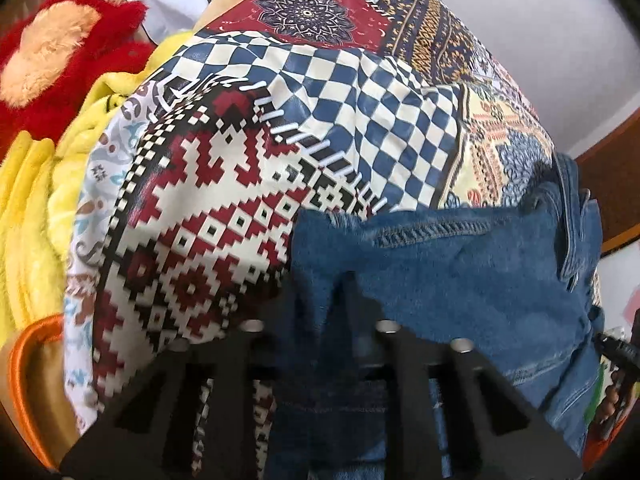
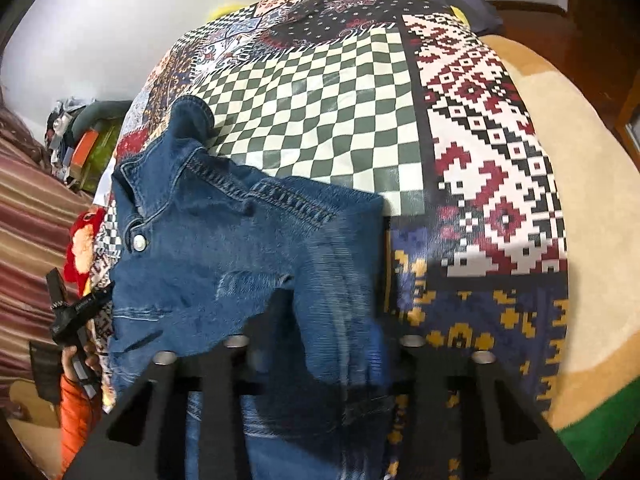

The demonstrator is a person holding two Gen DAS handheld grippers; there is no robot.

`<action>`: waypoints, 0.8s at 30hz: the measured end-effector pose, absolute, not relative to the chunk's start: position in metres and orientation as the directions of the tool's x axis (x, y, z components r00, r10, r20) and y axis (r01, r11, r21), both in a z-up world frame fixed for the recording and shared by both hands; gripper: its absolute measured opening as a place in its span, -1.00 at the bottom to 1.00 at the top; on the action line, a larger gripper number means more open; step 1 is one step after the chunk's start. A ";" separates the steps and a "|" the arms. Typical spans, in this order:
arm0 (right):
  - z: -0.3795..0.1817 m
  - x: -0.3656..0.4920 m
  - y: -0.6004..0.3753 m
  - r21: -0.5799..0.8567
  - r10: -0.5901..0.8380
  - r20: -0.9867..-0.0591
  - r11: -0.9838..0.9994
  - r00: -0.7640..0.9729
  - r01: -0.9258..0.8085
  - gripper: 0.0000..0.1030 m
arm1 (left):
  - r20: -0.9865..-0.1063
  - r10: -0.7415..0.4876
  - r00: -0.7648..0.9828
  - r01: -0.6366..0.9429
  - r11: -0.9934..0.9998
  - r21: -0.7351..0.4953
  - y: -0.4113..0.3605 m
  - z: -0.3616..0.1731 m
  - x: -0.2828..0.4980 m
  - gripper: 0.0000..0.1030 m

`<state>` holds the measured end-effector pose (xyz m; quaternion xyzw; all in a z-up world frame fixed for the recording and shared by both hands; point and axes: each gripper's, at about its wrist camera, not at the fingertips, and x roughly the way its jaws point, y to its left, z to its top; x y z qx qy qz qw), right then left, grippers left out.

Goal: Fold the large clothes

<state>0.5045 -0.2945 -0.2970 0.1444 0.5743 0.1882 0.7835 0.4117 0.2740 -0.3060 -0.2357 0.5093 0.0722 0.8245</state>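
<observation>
Denim jeans (image 2: pixel 224 248), pinched by both the left hand-held gripper (image 1: pixel 340 284) and right hand-held gripper (image 2: pixel 288 300), need lifting evenly above the patchwork bedspread (image 2: pixel 320 112).

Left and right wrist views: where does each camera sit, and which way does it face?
Left wrist: on the left hand-held gripper, looking steeply down its fingers at the denim garment they pinch, on the patchwork bedspread; no body shows.
Right wrist: on the right hand-held gripper, angled down, pinching the same denim; at left, the other gripper's hand and orange sleeve.
Shared: the denim and bedspread.
</observation>
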 end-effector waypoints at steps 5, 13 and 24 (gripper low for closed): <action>-0.280 0.508 -0.286 0.387 0.433 -0.836 0.901 0.338 -0.198 -0.76 | -0.869 -0.033 0.493 -0.333 0.916 -0.224 0.265 -0.293 0.412 -0.89; -0.228 0.535 -0.257 0.266 0.383 -0.794 0.917 0.472 -0.296 -0.81 | -0.812 0.101 0.575 -0.303 0.948 -0.096 0.255 -0.242 0.410 -0.94; -0.248 0.594 -0.222 0.100 0.239 -0.830 0.953 0.504 -0.286 -0.80 | -0.815 0.189 0.547 -0.328 0.945 -0.001 0.266 -0.243 0.439 -0.94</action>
